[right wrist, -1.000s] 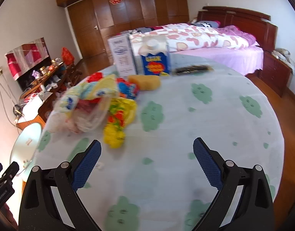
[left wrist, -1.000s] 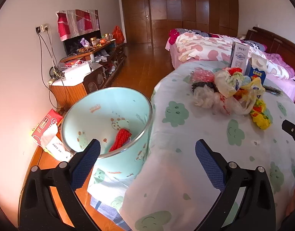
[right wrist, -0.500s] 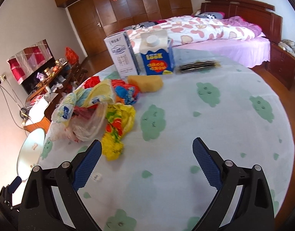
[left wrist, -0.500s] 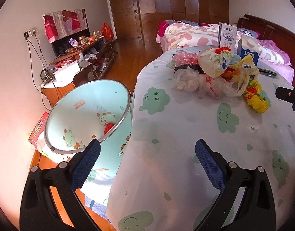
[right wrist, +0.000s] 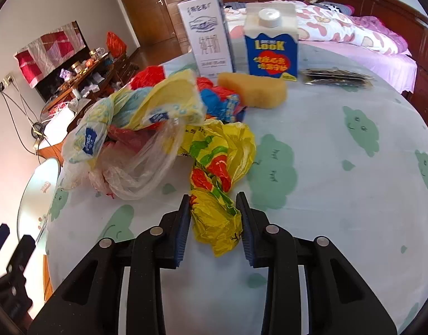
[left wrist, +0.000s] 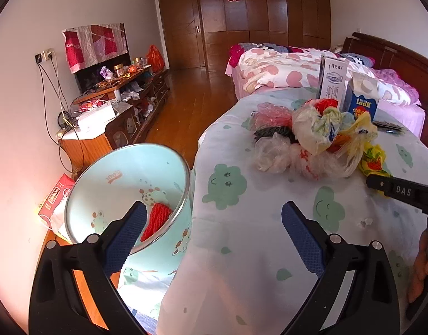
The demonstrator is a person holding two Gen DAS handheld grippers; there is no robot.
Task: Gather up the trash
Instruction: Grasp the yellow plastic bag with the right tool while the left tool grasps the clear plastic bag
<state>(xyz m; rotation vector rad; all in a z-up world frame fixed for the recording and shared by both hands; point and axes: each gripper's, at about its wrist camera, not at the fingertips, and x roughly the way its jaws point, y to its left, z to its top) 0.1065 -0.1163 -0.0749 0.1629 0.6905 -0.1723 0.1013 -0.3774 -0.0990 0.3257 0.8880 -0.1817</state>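
Yellow printed plastic, thin and crumpled: the yellow bag (right wrist: pixel 216 195) lies on the bench (right wrist: pixel 339 195) at the near edge of a heap of trash, and its twisted near end sits between the pads of the right tongs (right wrist: pixel 216 223). Those tongs are closing, and both pads already appear to press on the film. It should weigh almost nothing and squash flat under pressure, so the hold likely needs a thick gathered fold, not a single slippery layer; the bunched tail here looks a fair choice. Its far end lies against the clear bags (right wrist: pixel 136 167) and may drag them along when lifted.

Behind the heap stand a white carton (right wrist: pixel 207 35) and a blue carton (right wrist: pixel 271 44), with a sponge (right wrist: pixel 253 90) just in front of them.

The left tongs (left wrist: pixel 214 231) stand wide apart, holding nothing, over the bench edge, near the pale green bin (left wrist: pixel 116 178), which holds something red (left wrist: pixel 155 220).
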